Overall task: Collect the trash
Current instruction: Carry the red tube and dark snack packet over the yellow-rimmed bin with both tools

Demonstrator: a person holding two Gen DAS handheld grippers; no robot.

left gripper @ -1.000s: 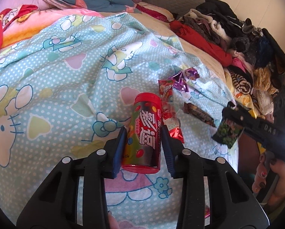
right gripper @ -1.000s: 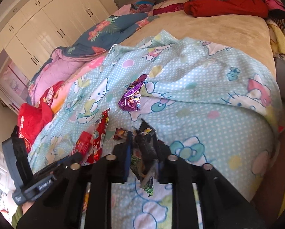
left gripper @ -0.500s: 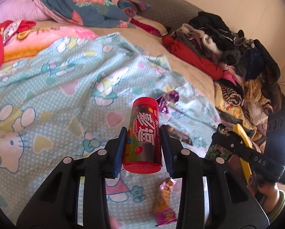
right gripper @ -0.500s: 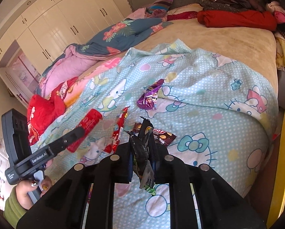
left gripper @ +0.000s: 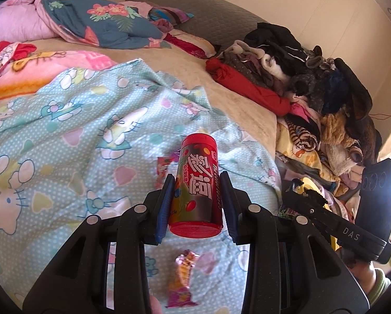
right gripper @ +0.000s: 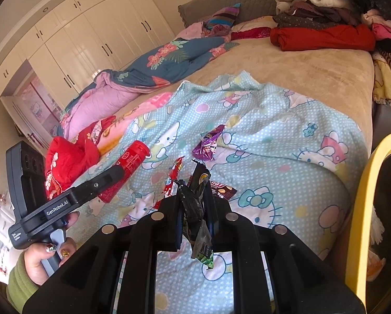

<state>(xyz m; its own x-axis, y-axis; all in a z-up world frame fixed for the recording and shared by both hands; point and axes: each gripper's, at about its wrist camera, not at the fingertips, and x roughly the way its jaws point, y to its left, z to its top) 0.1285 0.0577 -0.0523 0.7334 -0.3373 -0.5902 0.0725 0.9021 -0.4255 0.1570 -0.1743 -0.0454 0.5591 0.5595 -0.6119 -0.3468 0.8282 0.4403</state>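
Left wrist cam sits close above the pale-blue cartoon-print cotton sheet (left gripper: 96, 130) nr the bed's foot edge, looking along its fingers twd the grey quilted headboard (left gripper: 195, 13). Right wrist cam, also close, faces the same way but angled twd white wardrobe doors (right gripper: 96, 44). Both share sheet, headboard, heaped clothes pile (left gripper: 313, 78).

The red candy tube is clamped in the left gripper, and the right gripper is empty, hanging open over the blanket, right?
Not quite. The red candy tube is indeed clamped in the left gripper, but the right gripper is not empty: the right wrist view shows it shut on a crumpled dark wrapper, held above the blanket.
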